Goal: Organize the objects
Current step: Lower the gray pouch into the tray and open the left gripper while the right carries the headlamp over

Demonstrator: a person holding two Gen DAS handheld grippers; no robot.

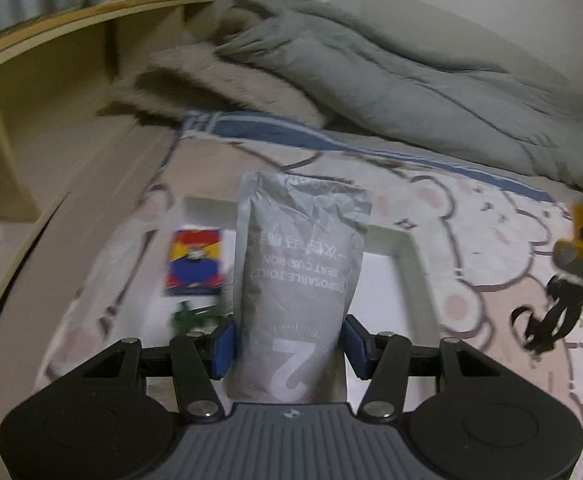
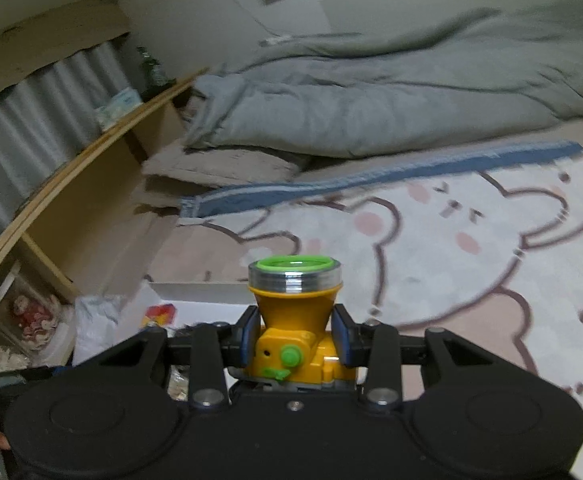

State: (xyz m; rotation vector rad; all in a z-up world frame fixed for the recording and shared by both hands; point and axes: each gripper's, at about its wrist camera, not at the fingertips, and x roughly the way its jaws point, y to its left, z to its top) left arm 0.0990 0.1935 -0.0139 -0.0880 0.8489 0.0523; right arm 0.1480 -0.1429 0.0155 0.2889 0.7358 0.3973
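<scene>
Grey crinkled foil, printed with a large white "2" and the words "disposable toilet seat cushion", fills your left view: this flat foil pouch (image 1: 297, 280) stands upright between the blue pads of your left gripper (image 1: 289, 346), which is clamped on its lower sides. Beyond it lies a shallow white tray (image 1: 405, 248) on the bear-print blanket (image 1: 471, 220), holding a red, blue and yellow card packet (image 1: 195, 262) near its left edge and a small green toy figure (image 1: 195, 314) just in front of that.

Your right gripper (image 2: 295, 340) grips a yellow plastic headlamp (image 2: 293, 320) with a green-ringed clear lens, pads pressed on its body, lens pointing away. The white tray's corner shows at lower left, and a grey quilt (image 2: 371, 100) is heaped along the blanket's far edge.
</scene>
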